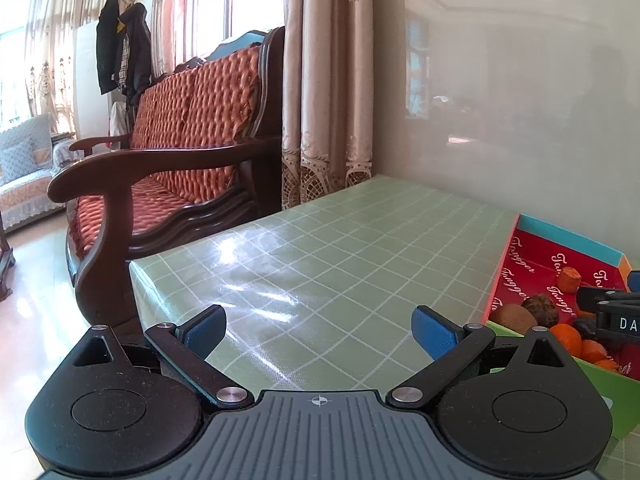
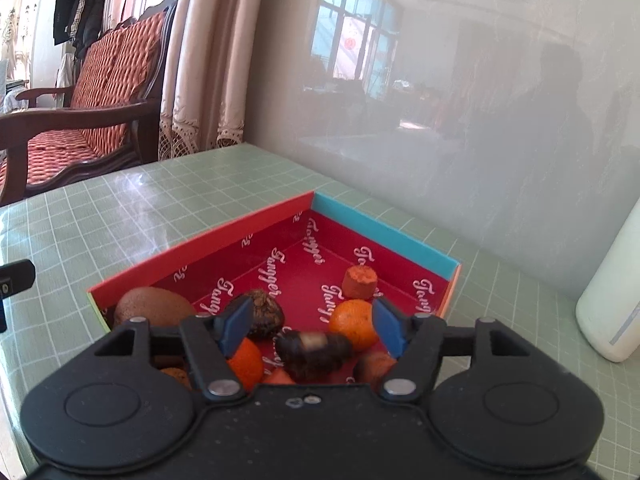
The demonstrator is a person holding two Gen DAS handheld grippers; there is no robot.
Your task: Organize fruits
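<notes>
Fruits sit in red box [image 2: 280, 236] on green grid tabletop [image 2: 120, 208]: kiwi [image 2: 154, 306], two oranges [image 2: 352, 322], dark wrinkled fruit [image 2: 312, 350] lowest between right tool [image 2: 310, 330] pads, untouched. Right tool hangs over the box, jaws apart, gripping nothing. Left tool [image 1: 318, 330] wide open over bare tabletop beside the box, empty. White bottle [image 2: 612, 300] stands right of the box.

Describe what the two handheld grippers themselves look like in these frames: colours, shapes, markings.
Both are matte black with blue textured pads on the fingers. The left gripper has a ribbed grey centre plate bearing a small crosshair mark, round black side discs and silver pivot pins. The right gripper has the same discs and pins; white letters "DA" show on its side.
</notes>
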